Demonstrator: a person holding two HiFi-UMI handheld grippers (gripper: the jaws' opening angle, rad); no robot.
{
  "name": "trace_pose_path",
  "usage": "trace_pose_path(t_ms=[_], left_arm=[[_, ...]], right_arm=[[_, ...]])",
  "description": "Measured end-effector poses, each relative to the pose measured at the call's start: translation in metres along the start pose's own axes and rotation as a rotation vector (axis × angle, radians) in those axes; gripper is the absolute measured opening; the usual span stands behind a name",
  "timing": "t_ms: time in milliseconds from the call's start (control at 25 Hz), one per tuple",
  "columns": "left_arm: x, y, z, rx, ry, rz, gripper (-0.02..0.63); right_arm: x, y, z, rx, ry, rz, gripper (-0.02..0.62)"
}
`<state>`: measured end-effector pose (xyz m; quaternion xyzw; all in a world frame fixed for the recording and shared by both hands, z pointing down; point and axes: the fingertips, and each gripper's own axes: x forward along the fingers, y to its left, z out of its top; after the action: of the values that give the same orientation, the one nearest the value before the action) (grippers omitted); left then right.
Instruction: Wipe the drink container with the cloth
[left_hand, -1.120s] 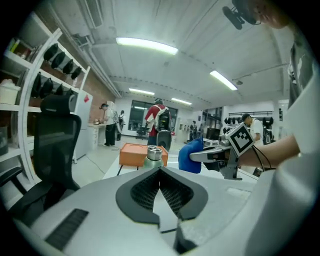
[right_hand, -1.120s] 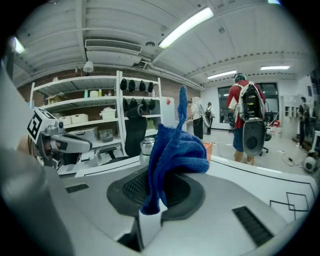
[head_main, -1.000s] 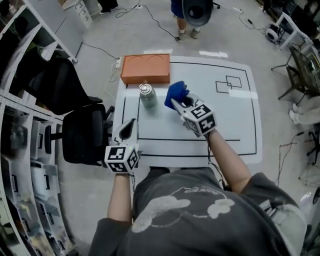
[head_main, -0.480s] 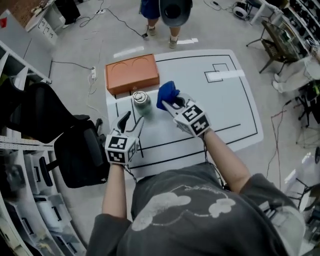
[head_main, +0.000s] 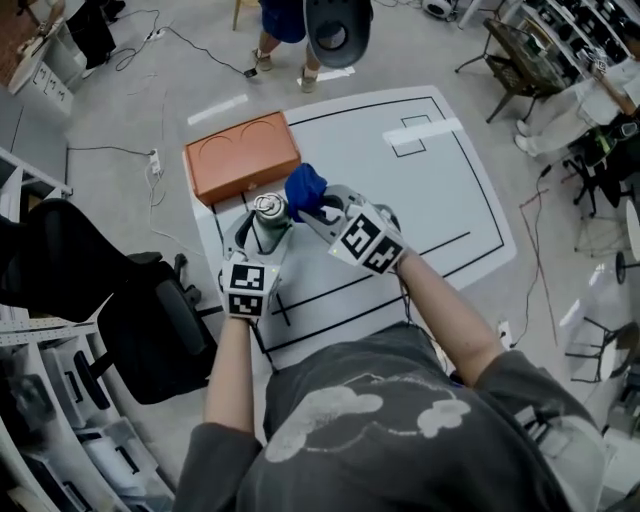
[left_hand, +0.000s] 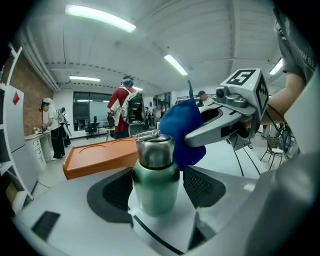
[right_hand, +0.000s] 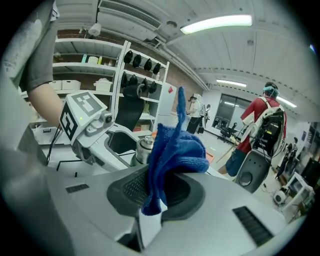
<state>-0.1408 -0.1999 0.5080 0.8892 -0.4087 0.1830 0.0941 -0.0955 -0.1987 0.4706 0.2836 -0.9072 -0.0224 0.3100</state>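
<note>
While closing in on the drink container (left_hand: 156, 180) with the left gripper (head_main: 262, 232), have just been opening its jaws; now standing wide, one dark pad on each side of the green body, apparently not yet pressing; found upright on the white table (head_main: 430, 190), just in front of the orange tray (head_main: 240, 157), toward the table's left side; pinched fast in the right gripper (right_hand: 157, 187), a blue cloth (right_hand: 175, 145), bunched above the jaws with a tail hanging down between them, held just beside the steel cap; touching it or not, cannot tell.

Judging by looks: hard and rigid, smooth metal, so probably slippery under a light pinch; weight unknowable without seeing inside; tall and narrow, hence likely to tip or skate under a sideways rub if left unclamped.

Best taken on the mid to lower green body, widest and straightest there, leaving shoulder, neck and wire-looped cap free for wiping; worth a firm squeeze before any rubbing.

As for the cloth: soft, limp, light; better kept bunched into a fat pad than trailing loose.
</note>
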Motion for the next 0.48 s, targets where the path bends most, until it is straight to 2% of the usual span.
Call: trace_pose_path(t_ms=[280, 480], left_arm=[[0.004, 0.003, 0.002, -0.024, 0.005, -0.001, 0.301], [0.006, 0.002, 0.000, -0.013, 0.021, -0.002, 0.299]], right_arm=[[0.013, 0.005, 0.010, -0.002, -0.011, 0.067, 0.044], [0.021, 0.005, -0.001, 0.013, -0.001, 0.129, 0.044]])
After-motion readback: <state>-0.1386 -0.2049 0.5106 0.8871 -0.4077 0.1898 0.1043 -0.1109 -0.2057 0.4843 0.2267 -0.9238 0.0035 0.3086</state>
